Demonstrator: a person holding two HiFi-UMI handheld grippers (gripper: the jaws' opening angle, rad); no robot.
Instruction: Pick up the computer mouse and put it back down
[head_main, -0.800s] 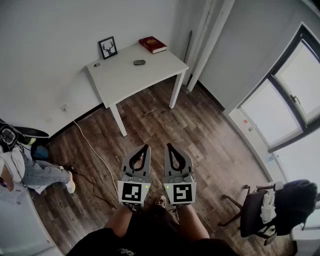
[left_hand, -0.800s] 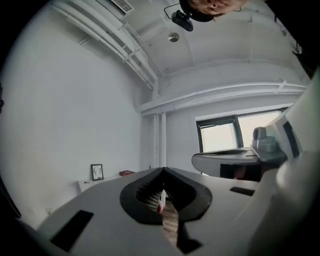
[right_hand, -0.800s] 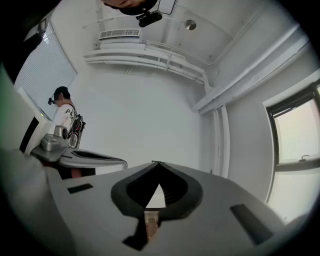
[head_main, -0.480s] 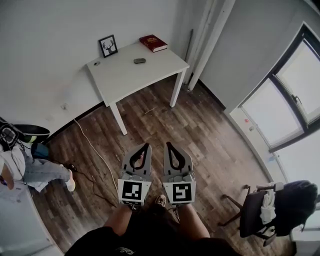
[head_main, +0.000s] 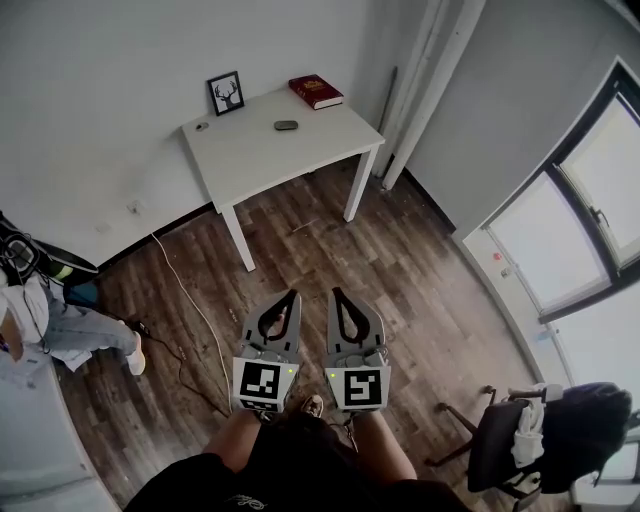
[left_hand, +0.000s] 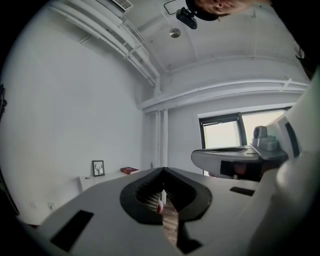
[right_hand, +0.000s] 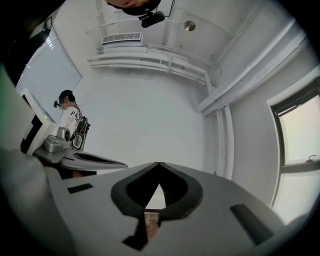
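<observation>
Across the room, against the white wall, the small dark grey computer mouse (head_main: 286, 126) lies toward the back of the white rectangular four-legged table (head_main: 255, 165). A red hardcover book (head_main: 316, 91) sits beyond it at the far right corner. A small black-framed picture of a deer's head (head_main: 227, 93) stands at the wall to its left. A tiny pale object (head_main: 202, 127) near the table's left edge is too small to identify.

The left grey two-jaw gripper (head_main: 292, 295) and the right grey two-jaw gripper (head_main: 336, 293) are held side by side and level over the brown wood-plank floor (head_main: 400, 260). They sit just in front of the person's legs, well apart from the table. On each one the jaw tips meet, and each gripper view shows only floor through the gap behind the tips, so both are closed on nothing.

As I judge it, the task has not started. The mouse lies untouched, and the approach to the table, the opening of a gripper, the grasp, the lift and the setting down all remain.

No writing can be read. The cubes on the grippers carry only black-and-white square markers. The book's cover and the mouse are too small to show any title or brand.
</observation>
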